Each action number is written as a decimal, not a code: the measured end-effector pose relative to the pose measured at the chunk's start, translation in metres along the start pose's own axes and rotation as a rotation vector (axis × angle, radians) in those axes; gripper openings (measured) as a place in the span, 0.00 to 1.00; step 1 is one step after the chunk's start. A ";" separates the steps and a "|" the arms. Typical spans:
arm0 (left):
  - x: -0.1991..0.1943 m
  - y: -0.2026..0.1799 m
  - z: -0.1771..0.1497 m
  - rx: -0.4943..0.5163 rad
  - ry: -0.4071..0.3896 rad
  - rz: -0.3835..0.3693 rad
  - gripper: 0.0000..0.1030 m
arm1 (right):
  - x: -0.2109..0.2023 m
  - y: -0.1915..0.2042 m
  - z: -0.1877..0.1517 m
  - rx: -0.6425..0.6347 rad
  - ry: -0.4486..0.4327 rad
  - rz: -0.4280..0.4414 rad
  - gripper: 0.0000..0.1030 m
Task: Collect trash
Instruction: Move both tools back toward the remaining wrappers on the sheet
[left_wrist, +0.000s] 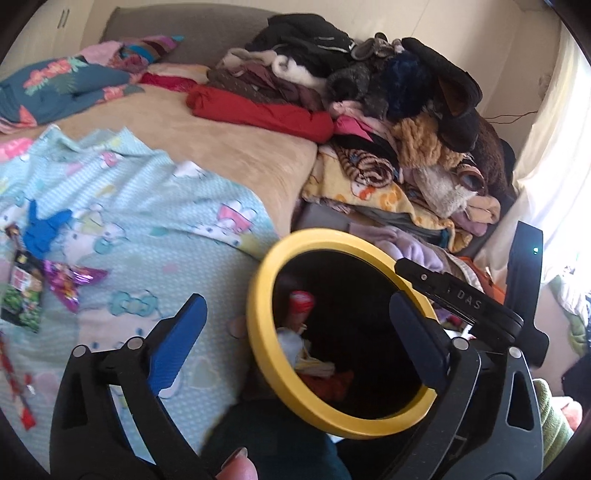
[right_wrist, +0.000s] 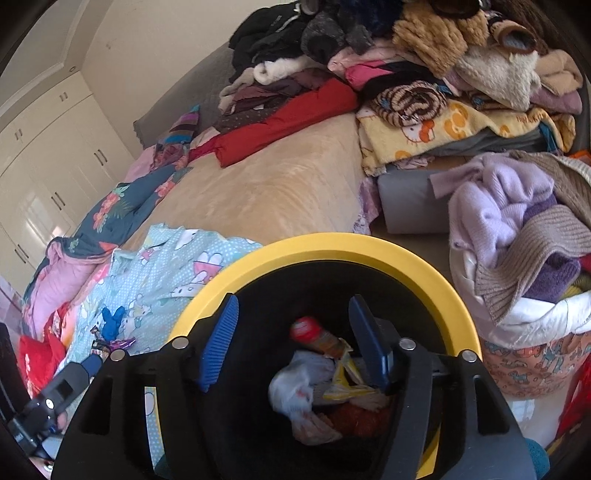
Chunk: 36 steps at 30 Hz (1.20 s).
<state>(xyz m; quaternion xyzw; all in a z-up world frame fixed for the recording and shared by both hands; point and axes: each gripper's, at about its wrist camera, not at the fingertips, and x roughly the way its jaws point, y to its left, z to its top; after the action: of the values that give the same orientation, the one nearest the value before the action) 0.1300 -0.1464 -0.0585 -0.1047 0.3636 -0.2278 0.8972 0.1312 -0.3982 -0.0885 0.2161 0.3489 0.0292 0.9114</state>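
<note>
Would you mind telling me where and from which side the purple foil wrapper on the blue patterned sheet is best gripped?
Grip the purple foil wrapper at its narrow twisted middle, coming down from above. It lies flat on the sheet, so open fingers should straddle that pinched waist, clear of the dark packet beside it.

Window glare at right — edges warped, perhaps motion-blurred.

Yellow-rimmed black bin (right_wrist: 369, 251) holds trash; wrappers (left_wrist: 55, 284) lie on the bedspread.
</note>
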 end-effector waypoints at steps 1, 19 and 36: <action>-0.002 0.002 0.001 0.003 -0.008 0.008 0.89 | -0.001 0.003 0.000 -0.006 -0.006 0.002 0.62; -0.036 0.042 0.016 -0.050 -0.118 0.137 0.89 | -0.019 0.064 -0.003 -0.138 -0.088 0.087 0.74; -0.071 0.090 0.029 -0.130 -0.202 0.224 0.89 | -0.017 0.123 -0.018 -0.239 -0.071 0.180 0.74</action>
<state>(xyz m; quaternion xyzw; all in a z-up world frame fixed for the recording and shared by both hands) 0.1354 -0.0325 -0.0271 -0.1436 0.2948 -0.0904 0.9404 0.1188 -0.2842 -0.0387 0.1374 0.2899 0.1444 0.9361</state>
